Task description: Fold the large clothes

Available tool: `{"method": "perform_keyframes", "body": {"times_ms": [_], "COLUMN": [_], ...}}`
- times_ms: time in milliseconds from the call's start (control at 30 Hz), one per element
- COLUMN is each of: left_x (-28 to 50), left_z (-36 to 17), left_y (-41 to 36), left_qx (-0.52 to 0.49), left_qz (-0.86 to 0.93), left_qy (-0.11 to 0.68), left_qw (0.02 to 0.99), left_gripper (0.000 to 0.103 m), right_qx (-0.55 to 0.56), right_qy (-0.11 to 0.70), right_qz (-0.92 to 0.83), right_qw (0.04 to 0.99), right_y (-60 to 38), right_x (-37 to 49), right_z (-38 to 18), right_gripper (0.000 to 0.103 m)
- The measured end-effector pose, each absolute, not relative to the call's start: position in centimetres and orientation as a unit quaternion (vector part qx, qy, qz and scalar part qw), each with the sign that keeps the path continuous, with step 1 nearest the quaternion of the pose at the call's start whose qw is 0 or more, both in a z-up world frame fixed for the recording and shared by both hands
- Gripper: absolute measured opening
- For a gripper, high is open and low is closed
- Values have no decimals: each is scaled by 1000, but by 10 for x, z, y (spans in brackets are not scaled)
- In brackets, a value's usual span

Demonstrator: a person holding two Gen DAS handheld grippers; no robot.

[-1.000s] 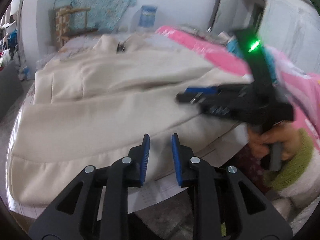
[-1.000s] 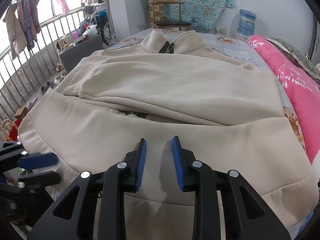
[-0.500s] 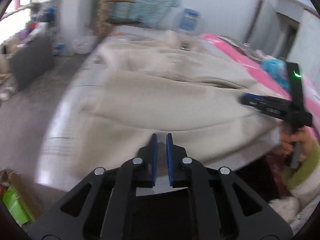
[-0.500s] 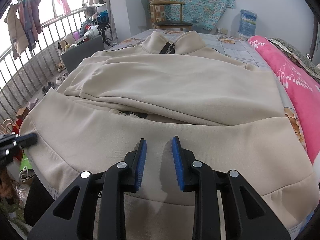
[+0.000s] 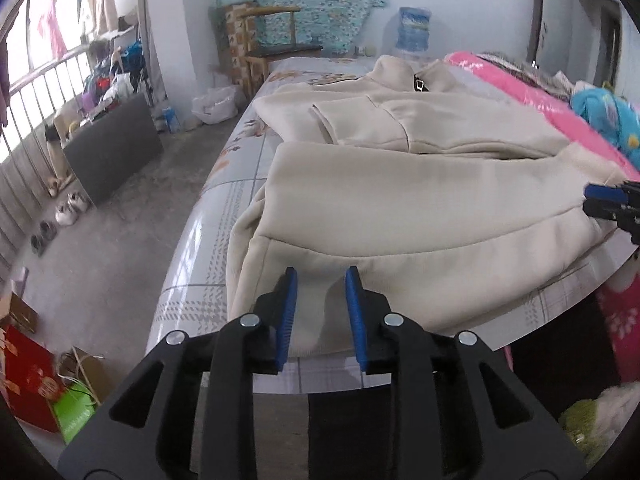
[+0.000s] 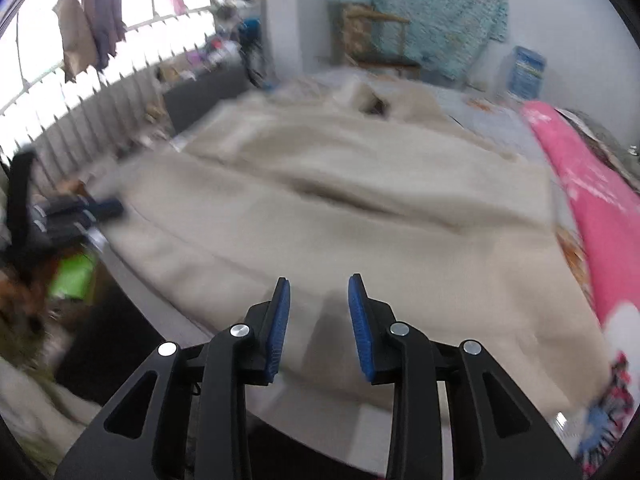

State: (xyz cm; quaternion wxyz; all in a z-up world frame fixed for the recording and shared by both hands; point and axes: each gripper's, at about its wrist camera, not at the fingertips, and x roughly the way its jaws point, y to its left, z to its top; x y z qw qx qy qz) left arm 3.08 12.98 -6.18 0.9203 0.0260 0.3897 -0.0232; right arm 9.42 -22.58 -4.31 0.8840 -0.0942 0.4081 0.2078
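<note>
Now cream sweatshirt (image 5: 420,200) hem just beyond parted left claw (image 5: 320,280).

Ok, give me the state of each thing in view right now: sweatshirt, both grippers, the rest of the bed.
Sweatshirt: flat on the bed, sleeves folded across the chest, hem at the near edge.
Left gripper: jaws apart after just opening, over the hem's left corner, holding nothing.
Right gripper: jaws apart after just opening, over the hem, holding nothing.
Pink quilt: along the bed's right side.
</note>
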Motion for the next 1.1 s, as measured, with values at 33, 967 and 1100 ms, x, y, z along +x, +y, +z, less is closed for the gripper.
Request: {"method": "perform_keyframes", "body": {"times_ms": [33,967,1100], "left_x": [31,36,46], "left_z": [-62,-52,-32], "left_y": [131,135,130], "left_qx": [25,7,-12], "left_qz": [-25,-31,-46], "left_qy": [390,397,375], "left_qw": [920,917,926], "left_gripper": [24,25,31], "right_qx": [-88,3,2], "right_qy": [419,398,392], "right_qz": [186,7,35], "right_qw": [885,917,919], "right_y": [-240,-340,-327], "right_x": [96,131,144], "right_z": [-49,-32,-27], "right_gripper": [32,7,7]}}
